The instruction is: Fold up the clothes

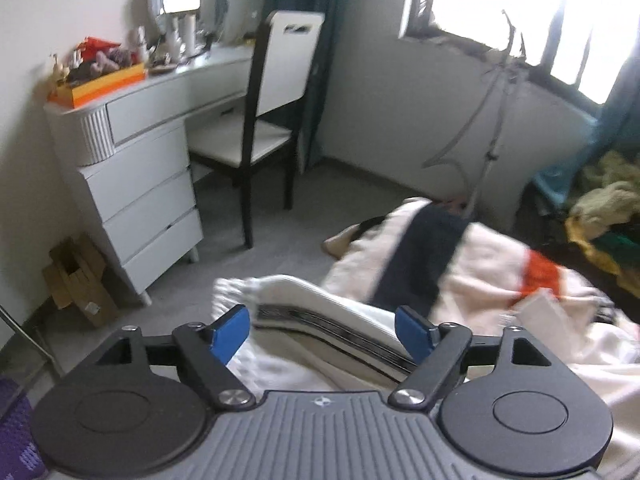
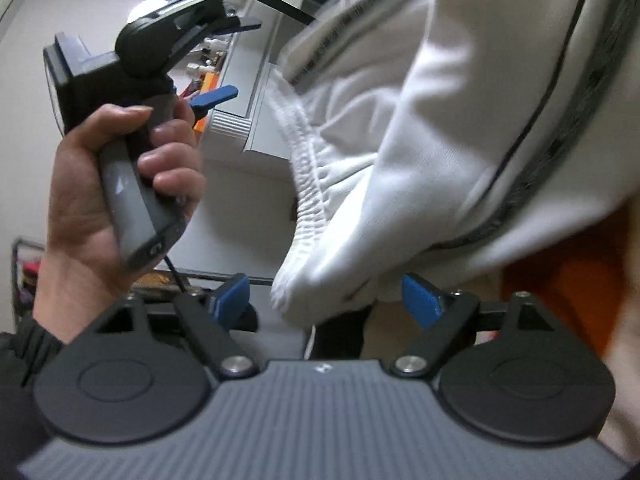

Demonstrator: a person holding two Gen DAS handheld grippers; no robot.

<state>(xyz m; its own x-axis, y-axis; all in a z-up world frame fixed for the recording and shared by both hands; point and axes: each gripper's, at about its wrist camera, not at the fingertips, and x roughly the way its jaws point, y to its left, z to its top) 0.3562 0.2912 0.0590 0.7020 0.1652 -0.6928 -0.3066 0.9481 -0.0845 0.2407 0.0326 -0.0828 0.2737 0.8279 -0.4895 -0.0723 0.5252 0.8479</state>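
White garment (image 1: 320, 312), on bed (image 1: 500, 264) near its dresser-side edge; left hand-held gripper (image 1: 323, 330) and right hand-held gripper (image 2: 330, 300) both agape, gripping nothing; risk: unheld cloth slumps, losing the fold.

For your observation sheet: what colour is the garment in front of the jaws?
White garment with a dark striped band; clearest in the right wrist view.

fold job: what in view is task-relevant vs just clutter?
Job:
- white garment with striped trim
- left claw, open
- right claw, open
- blanket underneath

Lying about:
- dresser
- chair
- orange box
- cardboard
- clothes pile
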